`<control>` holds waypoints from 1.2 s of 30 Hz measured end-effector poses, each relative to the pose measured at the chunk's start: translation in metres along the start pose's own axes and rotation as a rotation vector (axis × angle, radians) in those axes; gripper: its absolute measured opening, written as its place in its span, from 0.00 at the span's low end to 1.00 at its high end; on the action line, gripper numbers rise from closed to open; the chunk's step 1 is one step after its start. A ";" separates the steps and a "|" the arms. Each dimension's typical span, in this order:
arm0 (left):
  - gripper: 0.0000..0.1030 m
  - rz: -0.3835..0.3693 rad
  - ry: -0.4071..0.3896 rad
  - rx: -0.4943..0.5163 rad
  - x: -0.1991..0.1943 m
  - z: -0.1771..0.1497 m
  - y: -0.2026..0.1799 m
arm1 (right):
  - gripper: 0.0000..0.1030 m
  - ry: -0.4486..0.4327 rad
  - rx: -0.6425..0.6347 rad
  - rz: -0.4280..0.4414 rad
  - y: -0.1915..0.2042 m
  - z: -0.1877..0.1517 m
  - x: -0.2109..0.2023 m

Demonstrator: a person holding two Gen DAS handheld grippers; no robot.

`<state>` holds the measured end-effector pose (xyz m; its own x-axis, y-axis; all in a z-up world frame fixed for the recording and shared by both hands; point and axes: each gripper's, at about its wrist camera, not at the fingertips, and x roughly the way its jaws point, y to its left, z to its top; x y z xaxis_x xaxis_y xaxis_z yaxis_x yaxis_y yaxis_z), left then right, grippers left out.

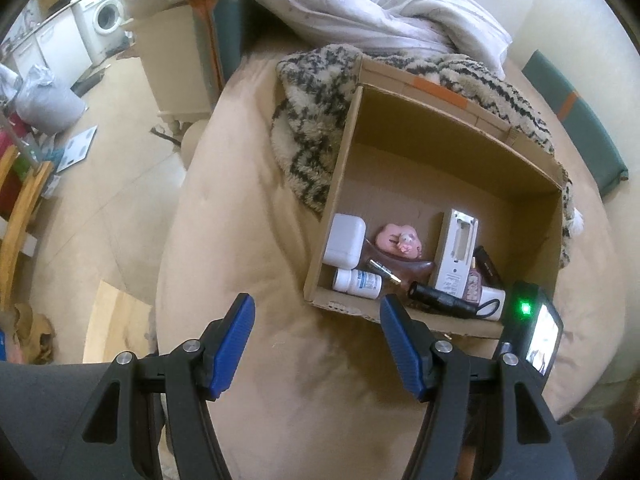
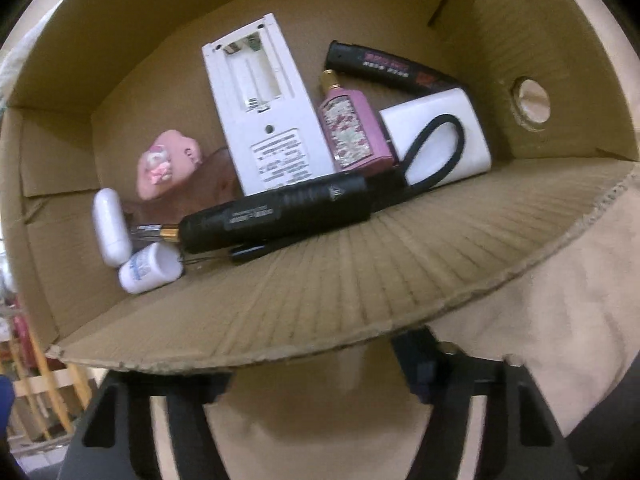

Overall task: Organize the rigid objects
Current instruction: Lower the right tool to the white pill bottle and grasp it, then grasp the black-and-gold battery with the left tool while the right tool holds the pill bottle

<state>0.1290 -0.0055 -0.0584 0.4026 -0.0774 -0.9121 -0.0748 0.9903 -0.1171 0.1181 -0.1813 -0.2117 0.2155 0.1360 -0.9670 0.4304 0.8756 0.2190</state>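
Note:
An open cardboard box (image 1: 452, 128) sits on a beige cushion and holds several rigid objects: a white remote (image 2: 264, 120), a black flashlight (image 2: 280, 212), a pink perfume bottle (image 2: 352, 132), a white charger (image 2: 440, 136), a pink figurine (image 2: 164, 164), a white case (image 2: 110, 228) and a pill bottle (image 2: 148, 268). My left gripper (image 1: 316, 344) is open and empty over the cushion, in front of the box. The right gripper's body (image 1: 532, 332) shows at the box's near right corner. In the right wrist view its fingers are hidden behind the near box wall (image 2: 360, 292).
A patterned fluffy blanket (image 1: 316, 120) and a white duvet (image 1: 380, 8) lie behind the box. A green cushion (image 1: 580, 120) is at the right. The floor at the left holds a washing machine (image 1: 104, 20), bags and wooden furniture (image 1: 20, 208).

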 end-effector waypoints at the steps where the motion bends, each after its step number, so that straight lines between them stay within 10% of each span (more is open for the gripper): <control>1: 0.60 0.000 0.001 0.001 0.000 0.000 -0.001 | 0.51 -0.001 -0.006 0.003 -0.001 -0.001 0.000; 17: 0.60 0.054 0.021 0.016 0.016 -0.004 -0.005 | 0.48 -0.016 -0.212 0.209 -0.044 -0.024 -0.077; 31: 0.60 0.071 0.011 0.124 0.030 -0.018 -0.027 | 0.48 -0.492 -0.450 0.266 -0.058 0.017 -0.197; 36: 0.60 0.097 0.035 0.174 0.042 -0.028 -0.030 | 0.48 -0.511 -0.372 0.306 -0.070 0.031 -0.187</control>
<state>0.1228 -0.0413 -0.1042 0.3694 0.0179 -0.9291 0.0486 0.9981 0.0386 0.0749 -0.2822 -0.0418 0.7036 0.2469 -0.6663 -0.0244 0.9456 0.3245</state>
